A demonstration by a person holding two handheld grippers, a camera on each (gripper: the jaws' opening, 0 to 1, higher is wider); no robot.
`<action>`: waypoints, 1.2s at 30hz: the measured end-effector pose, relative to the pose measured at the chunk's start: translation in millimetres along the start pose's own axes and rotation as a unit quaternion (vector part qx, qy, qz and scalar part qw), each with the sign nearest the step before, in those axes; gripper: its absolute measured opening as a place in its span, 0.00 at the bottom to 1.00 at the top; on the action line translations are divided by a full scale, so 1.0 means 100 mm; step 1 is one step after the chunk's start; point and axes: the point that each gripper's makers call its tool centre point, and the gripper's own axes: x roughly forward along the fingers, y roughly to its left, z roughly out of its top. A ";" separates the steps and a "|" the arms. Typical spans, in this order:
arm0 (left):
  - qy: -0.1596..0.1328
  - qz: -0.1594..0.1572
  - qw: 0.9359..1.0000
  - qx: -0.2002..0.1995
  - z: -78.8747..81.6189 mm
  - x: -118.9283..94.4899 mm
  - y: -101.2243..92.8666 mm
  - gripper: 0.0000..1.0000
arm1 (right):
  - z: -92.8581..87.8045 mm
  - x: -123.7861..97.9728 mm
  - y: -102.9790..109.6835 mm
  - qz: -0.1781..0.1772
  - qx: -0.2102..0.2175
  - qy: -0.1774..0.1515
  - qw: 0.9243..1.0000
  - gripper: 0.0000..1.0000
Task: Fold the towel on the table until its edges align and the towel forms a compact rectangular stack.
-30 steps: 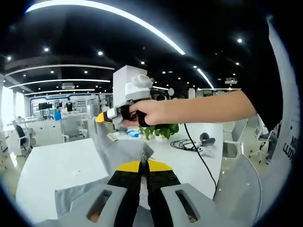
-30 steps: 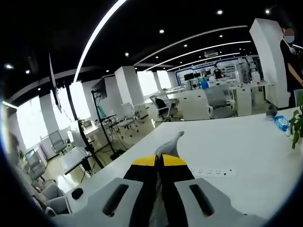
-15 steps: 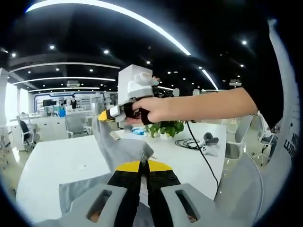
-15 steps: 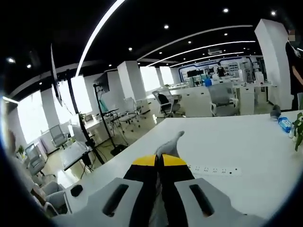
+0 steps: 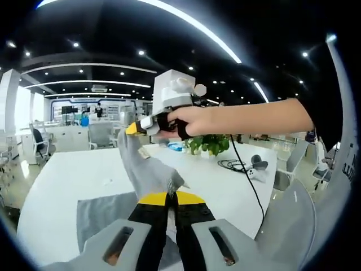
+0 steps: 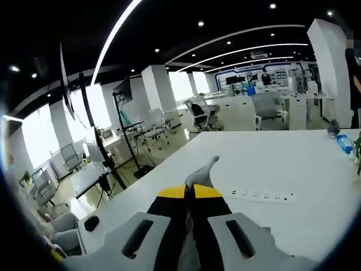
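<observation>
I am holding the grey towel (image 5: 148, 169) lifted off the white table (image 5: 62, 186), a corner pinched in the closed jaws of my left gripper (image 5: 171, 197) and another in my right gripper (image 6: 190, 192), so its edge is stretching taut for folding.

Showing plain grey on the towel (image 5: 148, 169), white on the table (image 5: 62, 186), yellow tips over black on the left gripper (image 5: 171, 197) and right gripper (image 6: 189, 191), green on the plant (image 5: 207, 144).

Grey towel (image 5: 148, 169) — lifted, draped over table (image 5: 62, 180)
</observation>
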 end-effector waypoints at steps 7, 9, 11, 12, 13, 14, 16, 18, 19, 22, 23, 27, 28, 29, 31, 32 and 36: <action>0.025 0.022 0.999 -0.024 -0.28 -0.09 0.21 0.04 | -0.22 0.17 0.05 -0.008 0.000 0.020 1.000 0.00; 0.027 0.028 0.999 -0.031 -0.32 -0.14 0.24 0.04 | -0.27 0.21 0.07 -0.008 0.000 0.024 1.000 0.00; 0.029 0.031 0.998 -0.036 -0.36 -0.17 0.26 0.04 | -0.32 0.26 0.09 -0.009 0.002 0.029 1.000 0.00; 0.032 0.034 0.998 -0.039 -0.39 -0.18 0.28 0.04 | -0.35 0.29 0.11 -0.008 0.004 0.032 0.999 0.00; 0.033 0.036 0.998 -0.041 -0.41 -0.19 0.30 0.04 | -0.36 0.32 0.13 -0.007 0.004 0.034 0.999 0.00; 0.034 0.039 0.998 -0.045 -0.44 -0.21 0.32 0.04 | -0.38 0.35 0.15 -0.005 0.002 0.037 0.999 0.00; 0.037 0.046 0.997 -0.055 -0.49 -0.24 0.37 0.04 | -0.41 0.40 0.19 -0.003 -0.003 0.041 0.999 0.00; 0.041 0.050 0.996 -0.059 -0.55 -0.27 0.41 0.04 | -0.44 0.45 0.22 -0.001 -0.005 0.046 0.999 0.00; 0.043 0.055 0.996 -0.057 -0.58 -0.28 0.43 0.04 | -0.47 0.48 0.23 0.000 -0.005 0.050 0.999 0.00; 0.043 0.063 0.995 -0.067 -0.63 -0.32 0.47 0.04 | -0.54 0.55 0.27 0.003 -0.003 0.057 0.998 0.00; 0.043 0.065 0.994 -0.070 -0.64 -0.33 0.48 0.04 | -0.56 0.57 0.30 0.005 -0.005 0.060 0.998 0.00; 0.051 0.076 0.992 -0.082 -0.74 -0.36 0.52 0.04 | -0.63 0.66 0.36 0.010 -0.007 0.069 0.998 0.00; 0.051 0.079 0.992 -0.085 -0.75 -0.37 0.54 0.04 | -0.65 0.68 0.36 0.010 -0.007 0.071 0.997 0.00; 0.052 0.082 0.991 -0.088 -0.77 -0.37 0.55 0.04 | -0.68 0.71 0.36 0.010 -0.005 0.075 0.997 0.00; 0.057 0.087 0.990 -0.092 -0.82 -0.39 0.59 0.04 | -0.72 0.75 0.37 0.011 -0.003 0.080 0.997 0.00; 0.058 0.091 0.990 -0.095 -0.84 -0.40 0.62 0.04 | -0.75 0.78 0.38 0.012 -0.004 0.083 0.996 0.00; 0.063 0.100 0.988 -0.100 -0.92 -0.43 0.71 0.04 | -0.83 0.85 0.41 0.011 -0.009 0.093 0.996 0.00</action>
